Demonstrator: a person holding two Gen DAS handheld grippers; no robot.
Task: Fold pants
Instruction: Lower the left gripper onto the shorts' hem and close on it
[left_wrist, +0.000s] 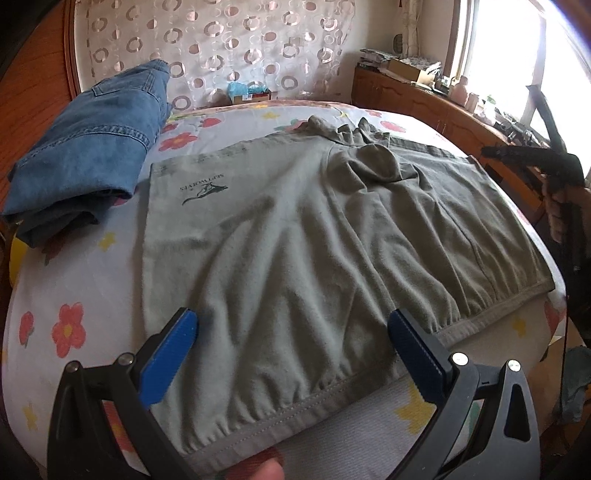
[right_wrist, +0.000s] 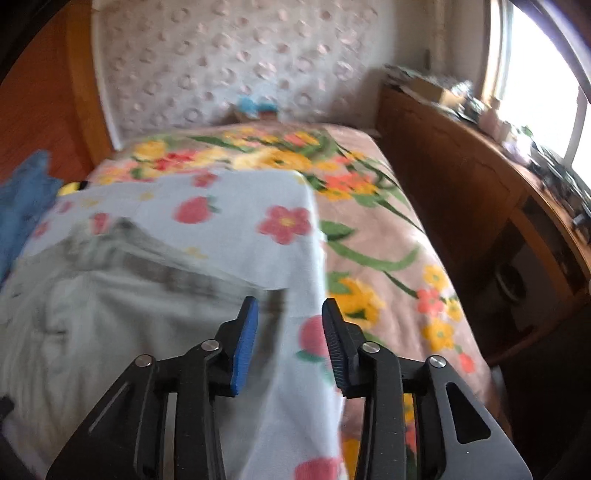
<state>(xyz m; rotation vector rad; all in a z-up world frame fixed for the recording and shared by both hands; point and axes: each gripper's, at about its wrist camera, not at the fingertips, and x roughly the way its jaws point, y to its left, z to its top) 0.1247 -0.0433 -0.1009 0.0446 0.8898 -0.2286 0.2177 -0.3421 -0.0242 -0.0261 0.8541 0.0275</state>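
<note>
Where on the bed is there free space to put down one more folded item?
Free: the flowered sheet left of the grey pants, below the folded jeans, and the floral blanket to the right. The middle is crowded by the pants.

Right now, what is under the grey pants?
The grey pants lie flat on a white flower-print sheet, which shows around their edges. Whatever else lies beneath the fabric is covered.

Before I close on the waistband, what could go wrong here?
1. The left hand-held gripper, open wide over the grey pants, may also pinch the floral sheet under the waistband.
2. The bunched crotch could get folded in.
3. The right hand-held gripper view is blurred, so aim is uncertain.
</note>
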